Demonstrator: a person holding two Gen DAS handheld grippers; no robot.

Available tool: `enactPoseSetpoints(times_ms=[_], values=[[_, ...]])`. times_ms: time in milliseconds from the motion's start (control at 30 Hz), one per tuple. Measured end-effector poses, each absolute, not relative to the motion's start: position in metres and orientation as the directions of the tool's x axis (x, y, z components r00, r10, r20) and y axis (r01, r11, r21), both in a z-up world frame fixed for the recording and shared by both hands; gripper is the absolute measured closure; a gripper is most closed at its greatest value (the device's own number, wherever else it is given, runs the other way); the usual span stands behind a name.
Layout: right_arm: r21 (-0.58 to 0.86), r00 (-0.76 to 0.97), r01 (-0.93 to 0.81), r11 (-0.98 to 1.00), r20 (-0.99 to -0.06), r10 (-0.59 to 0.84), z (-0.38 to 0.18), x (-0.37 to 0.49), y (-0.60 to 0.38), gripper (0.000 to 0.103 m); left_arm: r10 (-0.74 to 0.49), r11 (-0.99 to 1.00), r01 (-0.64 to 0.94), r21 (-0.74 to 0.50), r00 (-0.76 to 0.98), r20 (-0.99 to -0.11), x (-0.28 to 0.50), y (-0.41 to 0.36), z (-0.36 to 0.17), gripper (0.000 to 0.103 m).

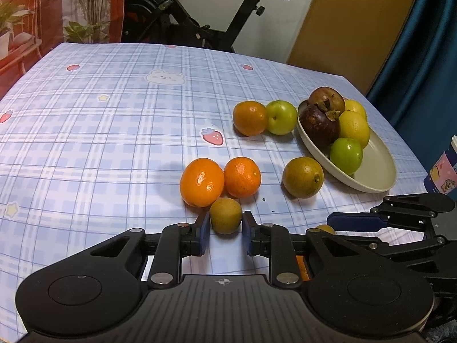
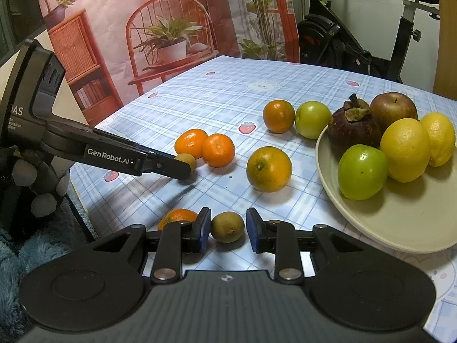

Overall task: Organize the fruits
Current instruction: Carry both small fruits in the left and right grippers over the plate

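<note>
We have the left gripper (image 1: 225, 230) clamped on a small brownish-green fruit (image 1: 225, 215), lower centre, on the surface (image 1: 114, 114). Right gripper (image 2: 228, 230) pinches its twin (image 2: 227, 226). Risk: round skins roll free during the carry to the plate (image 2: 400, 228), right.

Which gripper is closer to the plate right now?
Right. The right gripper sits just beside the plate, jaws around a small fruit; the left gripper is farther off, past the oranges.

Both grippers matte black plastic w/ blue finger pads (image 1: 204, 230), silver pivot screws, ribbed centre plate behind jaws. Left gripper (image 2: 182, 168) arm marked "GenRobot.AI" in white. Right gripper (image 2: 228, 230) same build.
</note>
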State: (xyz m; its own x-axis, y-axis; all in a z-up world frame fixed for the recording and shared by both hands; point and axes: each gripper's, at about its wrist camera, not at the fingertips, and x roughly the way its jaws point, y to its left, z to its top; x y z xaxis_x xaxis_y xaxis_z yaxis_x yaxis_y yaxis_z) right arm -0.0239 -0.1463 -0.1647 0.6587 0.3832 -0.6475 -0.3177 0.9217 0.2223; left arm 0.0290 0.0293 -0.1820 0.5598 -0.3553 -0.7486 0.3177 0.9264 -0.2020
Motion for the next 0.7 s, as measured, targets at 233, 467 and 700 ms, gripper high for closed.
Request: enactPoseSetpoints(times_ms=[233, 467, 700], values=[[0.248, 0.65, -0.312, 0.917, -0.648, 0.396, -0.166, -0.022, -0.148, 0.073, -0.366, 0.922, 0.325, -0.208, 0.563, -0.741, 0.027, 0.03, -0.18, 0.077], [0.312, 0.621, -0.284, 0.907, -0.661, 0.422, -0.173, -0.017, -0.154, 0.07, -0.374, 0.918, 0.337, -0.207, 0.566, -0.735, 0.025, 0.029, -0.178, 0.077], [0.31, 0.641, -0.293, 0.904, -0.638, 0.426, -0.168, -0.019, -0.156, 0.075, -0.38, 0.915, 0.348, -0.205, 0.569, -0.729, 0.024, 0.028, -0.176, 0.077]])
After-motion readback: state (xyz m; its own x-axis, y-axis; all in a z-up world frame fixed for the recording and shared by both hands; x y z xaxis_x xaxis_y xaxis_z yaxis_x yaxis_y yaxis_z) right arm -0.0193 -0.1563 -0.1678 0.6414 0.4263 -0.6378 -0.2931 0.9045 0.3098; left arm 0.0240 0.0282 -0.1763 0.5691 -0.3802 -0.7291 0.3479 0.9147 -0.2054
